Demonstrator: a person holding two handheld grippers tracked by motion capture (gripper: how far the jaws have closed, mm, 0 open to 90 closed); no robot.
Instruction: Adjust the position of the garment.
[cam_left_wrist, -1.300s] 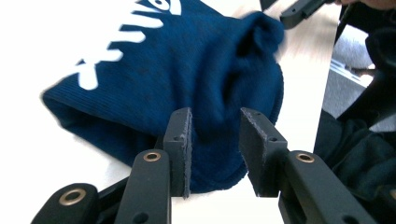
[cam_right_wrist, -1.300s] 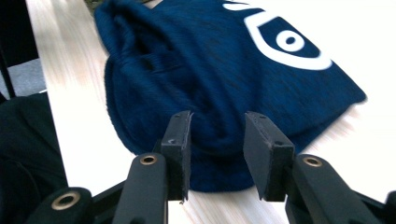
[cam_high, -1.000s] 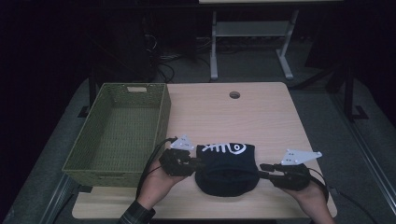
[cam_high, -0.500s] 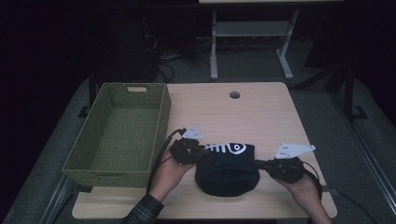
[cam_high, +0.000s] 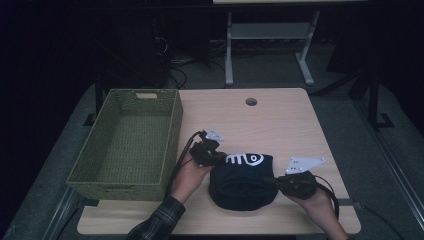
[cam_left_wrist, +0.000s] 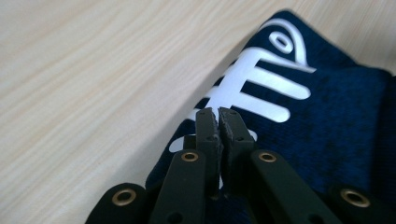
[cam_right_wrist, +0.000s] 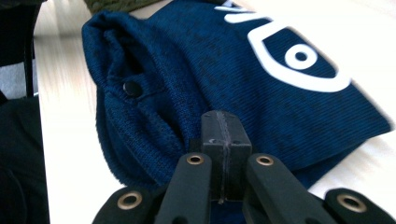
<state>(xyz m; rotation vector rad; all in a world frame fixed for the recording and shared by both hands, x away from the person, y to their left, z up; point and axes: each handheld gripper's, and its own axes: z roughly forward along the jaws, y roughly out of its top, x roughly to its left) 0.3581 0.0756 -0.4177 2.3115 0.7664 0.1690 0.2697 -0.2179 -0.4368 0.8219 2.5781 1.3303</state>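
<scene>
A folded navy garment (cam_high: 242, 182) with a white fish-skeleton print lies near the front edge of the wooden table (cam_high: 280, 120). My left gripper (cam_high: 220, 159) sits at its far left corner. In the left gripper view the jaws have just been closing and the gripper (cam_left_wrist: 218, 114) is pinched onto the cloth (cam_left_wrist: 327, 107) by the print. My right gripper (cam_high: 272, 182) meets the garment's right edge. In the right gripper view the gripper (cam_right_wrist: 225, 122) is shut on bunched fabric (cam_right_wrist: 233, 70) beside a dark snap button (cam_right_wrist: 132, 87).
A green woven basket (cam_high: 172, 130) stands on the left part of the table, close to the left hand. A round cable hole (cam_high: 251, 101) is at the table's far middle. A white metal frame (cam_high: 270, 35) stands on the floor behind the table.
The left hand moved right and farther away, up to the garment's far left corner. Both grippers' jaws closed at the garment's edges. The right hand barely shifted.
</scene>
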